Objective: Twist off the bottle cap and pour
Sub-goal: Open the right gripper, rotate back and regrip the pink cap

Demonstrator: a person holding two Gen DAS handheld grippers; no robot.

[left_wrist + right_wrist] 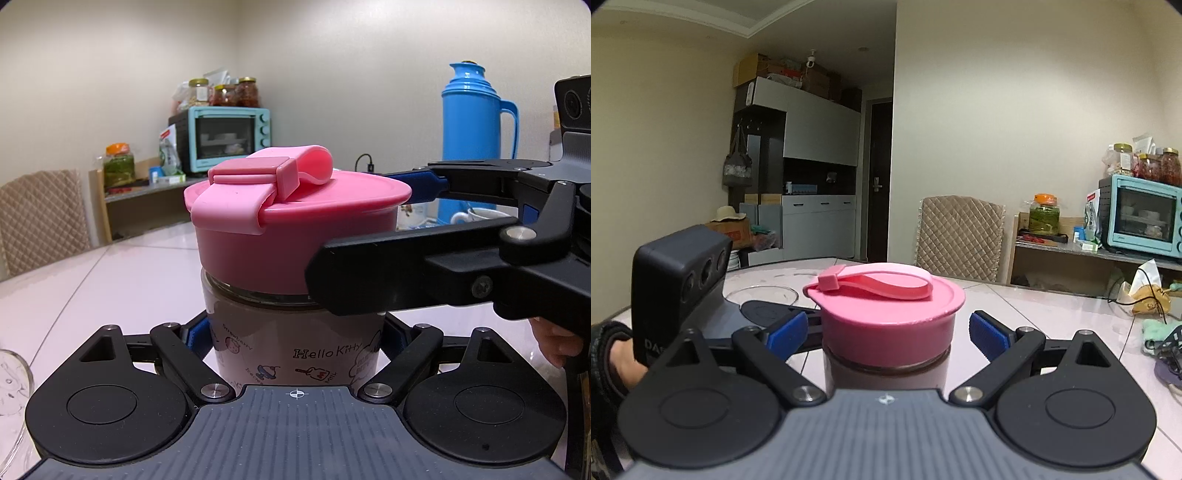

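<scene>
Right tool (pixel 888 332) astride cap (pixel 886 310) — gaps both sides

Left wrist view: taken low, close behind left gripper (pixel 295 339), aimed across table (pixel 110 280) toward wall with blue oven (pixel 229 138); bottle (pixel 295 332) fills centre at very near range. Right wrist view: taken slightly higher, level with pink cap (pixel 886 314), aimed toward doorway and cabinets. Shared by both views: bottle, cap, oven, quilted chair (pixel 960 236), table. Each gripper is seen from other camera's side.
</scene>
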